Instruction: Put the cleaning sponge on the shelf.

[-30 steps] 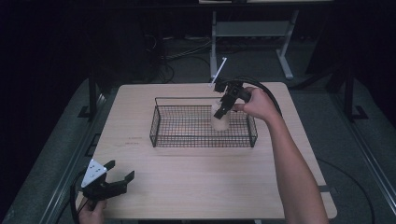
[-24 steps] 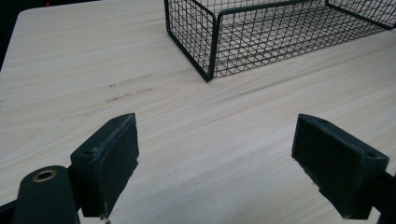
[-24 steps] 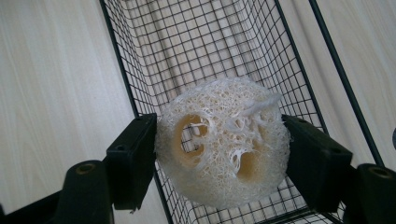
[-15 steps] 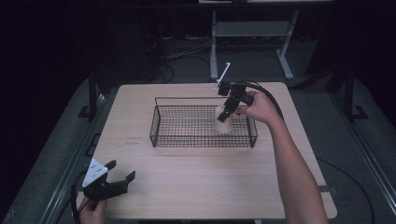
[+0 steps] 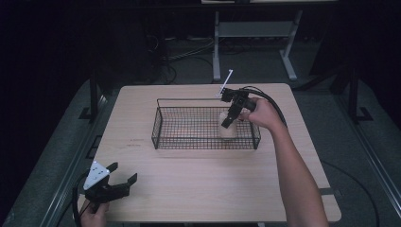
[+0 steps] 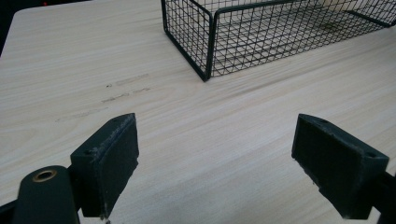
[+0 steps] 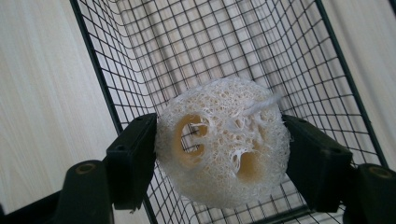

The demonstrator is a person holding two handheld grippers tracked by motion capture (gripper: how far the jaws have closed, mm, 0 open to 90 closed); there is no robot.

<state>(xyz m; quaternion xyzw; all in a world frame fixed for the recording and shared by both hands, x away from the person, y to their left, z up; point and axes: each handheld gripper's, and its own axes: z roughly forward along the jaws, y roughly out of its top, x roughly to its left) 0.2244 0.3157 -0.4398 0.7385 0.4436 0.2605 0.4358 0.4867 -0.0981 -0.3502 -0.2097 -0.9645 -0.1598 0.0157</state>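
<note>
A pale loofah sponge [image 7: 223, 151] with round holes sits between the pads of my right gripper [image 7: 219, 156], which is shut on it. In the high view the right gripper [image 5: 229, 124] holds the loofah sponge [image 5: 228, 130] inside the right end of the black wire basket [image 5: 189, 141], low near its floor. My left gripper [image 5: 120, 179] rests at the table's near left corner, open and holding nothing. Its pads [image 6: 108, 161] stand wide apart over bare wood in the left gripper view, with a corner of the wire basket [image 6: 210, 44] ahead.
The light wooden table [image 5: 208, 194] has free room in front of the basket and to its left. A white stick-like object [image 5: 226, 81] stands behind the basket's far edge. A metal stand [image 5: 250, 33] and cables lie on the dark floor beyond.
My right gripper has carried the loofah sponge lower into the basket's right end. The left gripper has stayed where it was.
</note>
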